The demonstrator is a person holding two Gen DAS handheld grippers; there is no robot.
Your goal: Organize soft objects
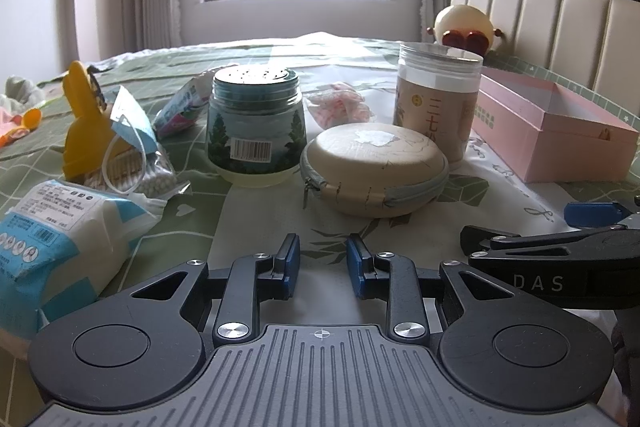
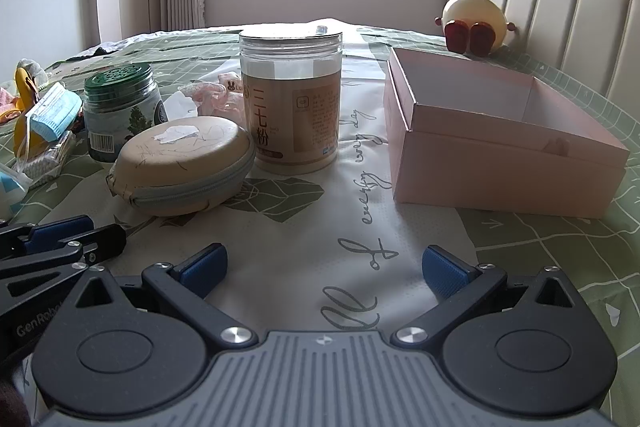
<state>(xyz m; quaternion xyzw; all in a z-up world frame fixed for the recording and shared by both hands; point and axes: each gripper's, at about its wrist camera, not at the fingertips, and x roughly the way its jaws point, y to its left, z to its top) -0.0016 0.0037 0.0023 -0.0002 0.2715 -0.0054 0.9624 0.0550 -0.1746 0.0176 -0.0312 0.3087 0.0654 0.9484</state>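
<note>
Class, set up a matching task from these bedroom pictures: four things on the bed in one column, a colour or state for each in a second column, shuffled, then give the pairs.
Things:
1. cardboard box
2. round zip case
3. short jar
4. tall canister

Descriptions:
A. green perforated lid
B. pink, open, empty
C. beige, zipped shut
D. clear top, tan label

Pairs: 1-B, 2-C, 3-A, 4-D

Zip case (image 2: 182, 169) before canister (image 2: 291, 99), box (image 2: 500, 147) rightward.
</note>
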